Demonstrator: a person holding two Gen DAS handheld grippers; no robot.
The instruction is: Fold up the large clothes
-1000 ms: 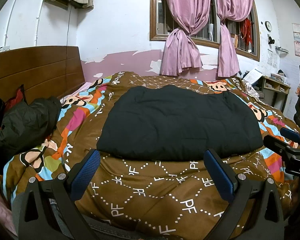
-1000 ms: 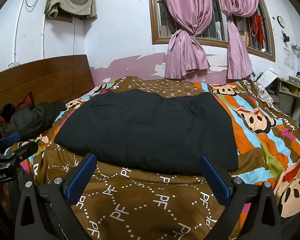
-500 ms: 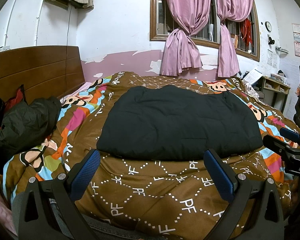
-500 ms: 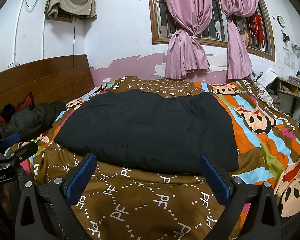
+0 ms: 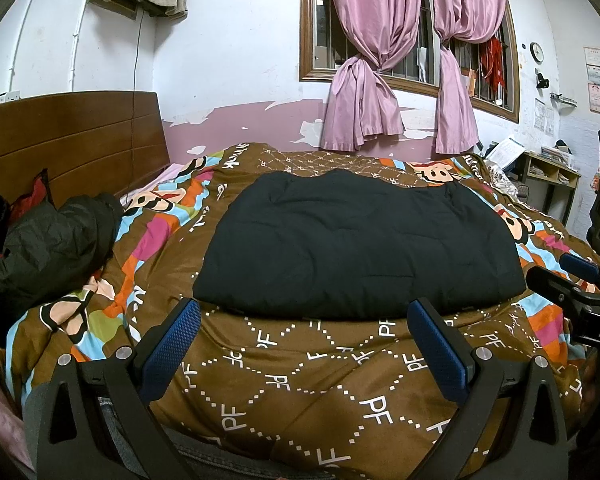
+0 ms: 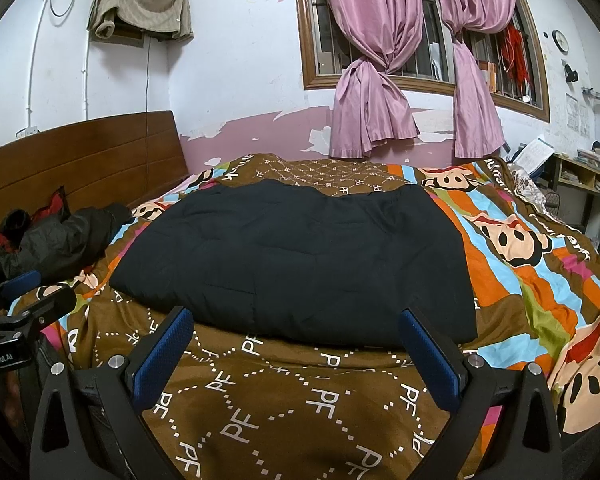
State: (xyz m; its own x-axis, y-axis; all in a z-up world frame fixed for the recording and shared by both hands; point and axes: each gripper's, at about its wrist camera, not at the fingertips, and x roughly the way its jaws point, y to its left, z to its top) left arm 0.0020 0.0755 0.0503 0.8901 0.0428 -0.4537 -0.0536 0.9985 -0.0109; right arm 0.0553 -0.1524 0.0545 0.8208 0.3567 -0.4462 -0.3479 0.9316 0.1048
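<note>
Already the black padded garment (image 5: pixel 356 244) lies as a broad, flat rectangle across the middle of the patterned quilt (image 5: pixel 300 372), probably a coat, though no sleeve or collar shows. Both tools hover short of its near edge: the left gripper (image 5: pixel 303 338) and the right gripper (image 6: pixel 296 346) stand with fingers spread wide and empty, apparently poised to take that hem. A dark jacket (image 5: pixel 48 240) waits beside the headboard (image 5: pixel 68 140).

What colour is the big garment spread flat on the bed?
Plain black garment, with faint quilting; clearest in the right wrist view.
</note>
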